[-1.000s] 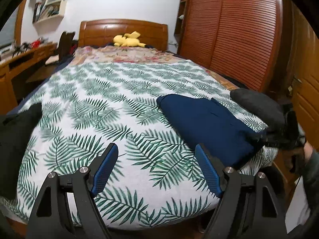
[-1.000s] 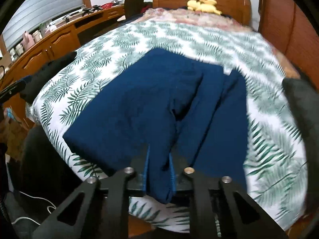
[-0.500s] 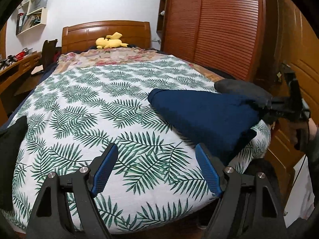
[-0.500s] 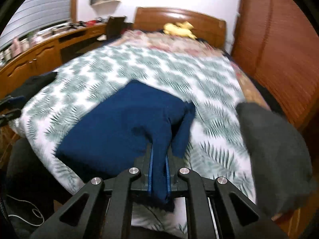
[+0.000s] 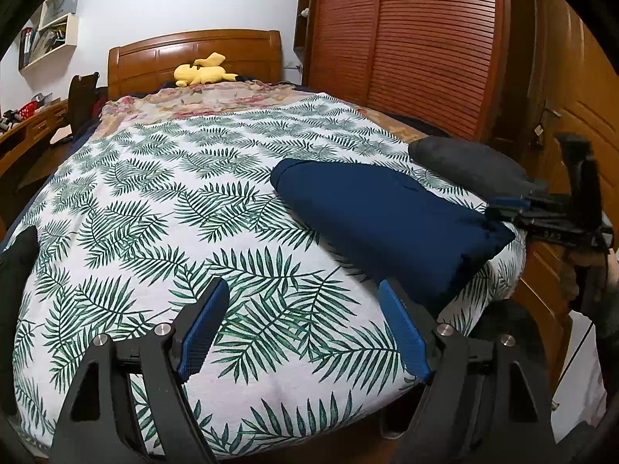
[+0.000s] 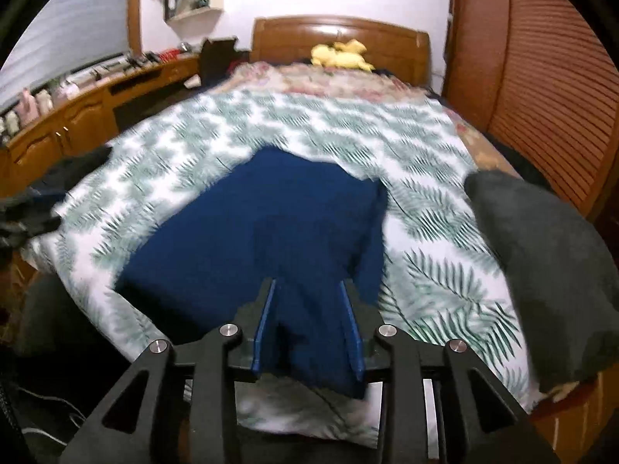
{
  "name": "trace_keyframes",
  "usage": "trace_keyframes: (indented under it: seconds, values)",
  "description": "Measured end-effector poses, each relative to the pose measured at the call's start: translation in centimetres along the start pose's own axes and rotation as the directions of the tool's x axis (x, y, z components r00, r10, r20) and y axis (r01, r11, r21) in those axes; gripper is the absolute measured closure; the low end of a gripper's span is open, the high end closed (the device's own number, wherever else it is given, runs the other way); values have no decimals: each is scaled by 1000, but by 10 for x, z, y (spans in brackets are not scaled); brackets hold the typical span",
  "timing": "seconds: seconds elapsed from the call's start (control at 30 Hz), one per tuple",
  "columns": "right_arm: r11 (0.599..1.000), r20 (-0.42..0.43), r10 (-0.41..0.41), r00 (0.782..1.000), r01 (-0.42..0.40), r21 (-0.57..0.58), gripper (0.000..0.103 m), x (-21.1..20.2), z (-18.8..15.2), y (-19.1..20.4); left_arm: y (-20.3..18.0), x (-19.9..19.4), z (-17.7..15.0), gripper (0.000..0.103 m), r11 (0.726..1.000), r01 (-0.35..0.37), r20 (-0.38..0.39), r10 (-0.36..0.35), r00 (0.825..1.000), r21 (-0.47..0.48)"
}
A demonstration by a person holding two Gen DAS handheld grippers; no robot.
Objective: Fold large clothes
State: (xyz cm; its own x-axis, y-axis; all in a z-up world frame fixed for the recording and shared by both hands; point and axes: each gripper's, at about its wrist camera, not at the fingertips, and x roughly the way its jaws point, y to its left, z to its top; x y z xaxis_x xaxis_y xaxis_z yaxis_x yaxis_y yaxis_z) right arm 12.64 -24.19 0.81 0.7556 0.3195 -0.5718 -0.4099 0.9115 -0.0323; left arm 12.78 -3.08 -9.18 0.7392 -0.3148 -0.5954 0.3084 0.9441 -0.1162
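A folded navy garment [image 5: 379, 212] [image 6: 271, 224] lies on the leaf-print bedsheet [image 5: 174, 193] near the foot of the bed at its right corner. My right gripper [image 6: 308, 284] is at the garment's near edge, and a loose fold of the cloth hangs between its blue pads. Its jaws are opening and no longer pinch the cloth. The left wrist view shows this gripper [image 5: 499, 208] at the garment's right end. My left gripper [image 5: 303, 290] hovers open over bare sheet, just left of the garment, with nothing between its fingers.
A grey folded garment [image 5: 472, 166] [image 6: 541, 251] lies at the bed's right edge beside the navy one. A black garment [image 5: 15, 270] sits at the left edge. A yellow plush toy [image 5: 203, 71] rests by the headboard. A wooden wardrobe [image 5: 425, 38] stands on the right, a desk [image 6: 77, 116] on the left.
The right gripper dragged the navy garment toward the bed's foot while pinching it, then spread its jaws and freed the fold. The left gripper swung right toward the garment, still open.
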Motion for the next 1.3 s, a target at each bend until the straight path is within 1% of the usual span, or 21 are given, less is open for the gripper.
trace_keyframes:
  seconds: [0.13,0.23,0.3,0.37,0.43,0.47,0.53,0.63,0.67,0.77,0.87,0.93,0.97,1.0,1.13,1.23,1.3]
  values:
    - [995,18,98,995,-98,-21,69,8,12,31,3,0,-1,23,1000,-10,-4,10,1000,-6]
    - [986,6,161,987,-161,-35,69,23,12,48,7,-1,-2,23,1000,-18,-5,18,1000,-12]
    - [985,-24,168,986,-169,-46,69,36,9,56,9,-1,-3,23,1000,-21,-5,21,1000,-16]
    - [985,-65,167,984,-169,-26,69,52,1,57,11,-1,-3,23,1000,-23,-5,23,1000,-19]
    - [981,-128,194,973,-193,16,69,69,-12,57,14,0,-4,23,999,-23,-6,23,1000,-22]
    - [981,-159,191,969,-190,20,69,78,-19,58,14,0,-5,23,999,-24,-6,24,1000,-24]
    - [983,-136,184,974,-184,11,69,85,-28,60,16,1,-5,23,999,-24,-6,24,1000,-28]
    - [980,-113,196,974,-191,50,69,79,-27,54,18,4,-5,23,999,-22,-7,22,1000,-32]
    - [981,-114,193,975,-189,45,69,76,-26,55,18,6,-5,23,999,-20,-7,20,1000,-33]
    - [989,-99,148,984,-147,19,68,63,-24,55,17,12,-1,23,999,-11,-6,11,1000,-31]
    - [994,-61,103,993,-102,25,68,37,-24,45,16,20,6,23,1000,8,-4,-8,1000,-26]
    - [998,-40,58,998,-57,33,67,23,-22,29,15,28,12,23,1000,19,-2,-19,1000,-19]
    - [999,-30,29,999,-28,37,61,18,-22,24,14,33,17,23,1000,22,0,-22,1000,-13]
    - [999,-27,3,1000,-2,41,53,14,-24,19,13,37,20,23,1000,25,2,-25,1000,-8]
    - [994,-62,-68,996,73,76,46,11,-35,-10,9,58,35,23,999,40,0,-40,999,8]
    - [990,-105,-75,992,86,110,44,25,-45,-22,4,74,45,23,998,50,2,-50,999,28]
    - [988,-120,-40,992,58,146,41,36,-45,-26,3,87,53,23,998,56,-7,-56,998,35]
